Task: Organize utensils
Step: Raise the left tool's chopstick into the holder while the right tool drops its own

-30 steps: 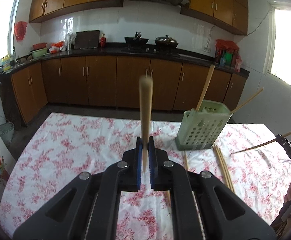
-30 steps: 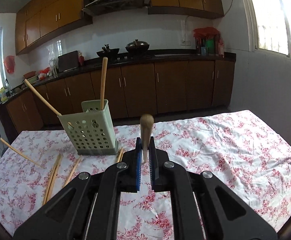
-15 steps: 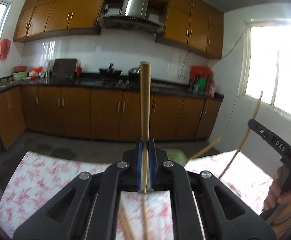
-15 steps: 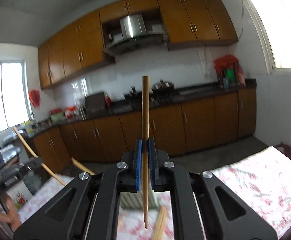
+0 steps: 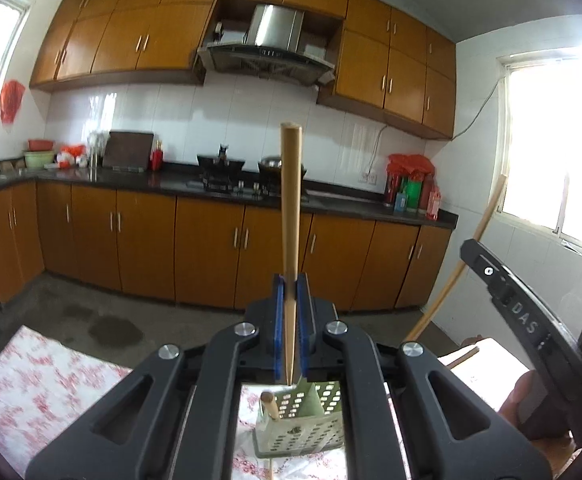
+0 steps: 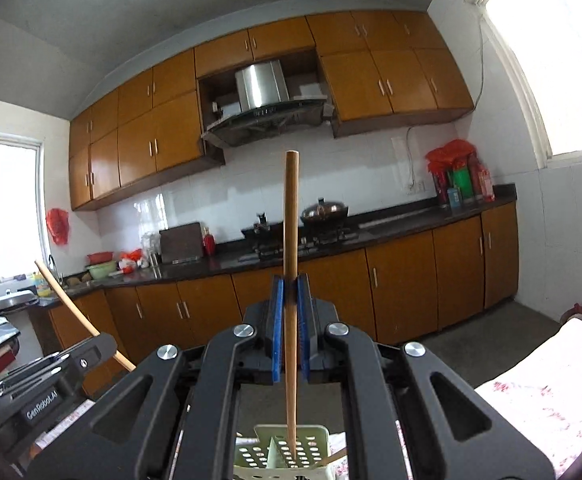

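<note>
Left gripper (image 5: 290, 320): closed on a chopstick (image 5: 291, 216), upright at frame centre, thin tip down just above the caddy.
Right gripper (image 6: 290, 324): clamped on a 2nd chopstick (image 6: 291, 280), upright at centre, tip inside the caddy's mouth.
Caddy (image 5: 311, 424): pale green, perforated, bottom centre of both views, 1 stick (image 5: 270, 406) already standing in it.
Cloth (image 5: 47, 384): floral, lower left of the left view.

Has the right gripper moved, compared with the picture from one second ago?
Yes. The right gripper, shut on its chopstick, was level with the green holder on the table; now it is above it, chopstick tip at the opening.
</note>
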Available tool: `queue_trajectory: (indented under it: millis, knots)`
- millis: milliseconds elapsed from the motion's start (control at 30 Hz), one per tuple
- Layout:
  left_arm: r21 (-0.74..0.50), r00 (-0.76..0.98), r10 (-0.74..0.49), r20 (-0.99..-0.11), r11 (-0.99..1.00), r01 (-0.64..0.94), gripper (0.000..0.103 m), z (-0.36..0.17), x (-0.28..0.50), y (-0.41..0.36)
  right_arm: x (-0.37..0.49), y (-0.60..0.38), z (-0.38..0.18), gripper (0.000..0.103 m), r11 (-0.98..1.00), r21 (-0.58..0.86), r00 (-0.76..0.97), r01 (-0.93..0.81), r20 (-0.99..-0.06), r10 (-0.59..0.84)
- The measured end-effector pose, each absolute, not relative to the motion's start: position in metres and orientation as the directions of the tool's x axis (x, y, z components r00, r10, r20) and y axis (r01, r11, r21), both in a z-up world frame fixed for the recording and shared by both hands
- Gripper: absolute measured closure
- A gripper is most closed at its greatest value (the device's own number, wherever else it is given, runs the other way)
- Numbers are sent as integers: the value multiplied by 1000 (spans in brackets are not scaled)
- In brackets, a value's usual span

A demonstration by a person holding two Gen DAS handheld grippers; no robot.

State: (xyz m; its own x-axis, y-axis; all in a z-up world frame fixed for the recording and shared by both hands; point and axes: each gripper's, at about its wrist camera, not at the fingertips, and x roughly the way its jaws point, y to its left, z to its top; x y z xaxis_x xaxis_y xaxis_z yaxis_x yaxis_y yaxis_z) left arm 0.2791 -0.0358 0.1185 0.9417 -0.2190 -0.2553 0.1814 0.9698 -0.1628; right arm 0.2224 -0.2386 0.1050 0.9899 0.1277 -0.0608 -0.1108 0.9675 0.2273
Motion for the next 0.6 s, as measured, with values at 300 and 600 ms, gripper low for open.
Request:
queue_trajectory:
  millis: [300, 600]
  knots:
    - [-151, 929, -237, -283, 968, 201, 95, 97, 284, -41, 223, -241, 81, 95, 967, 232, 975, -104, -168, 146]
    - [-175, 928, -246, -281, 963, 203, 91, 103, 272, -31, 210, -245, 87, 66, 974, 214, 972, -77, -199, 121]
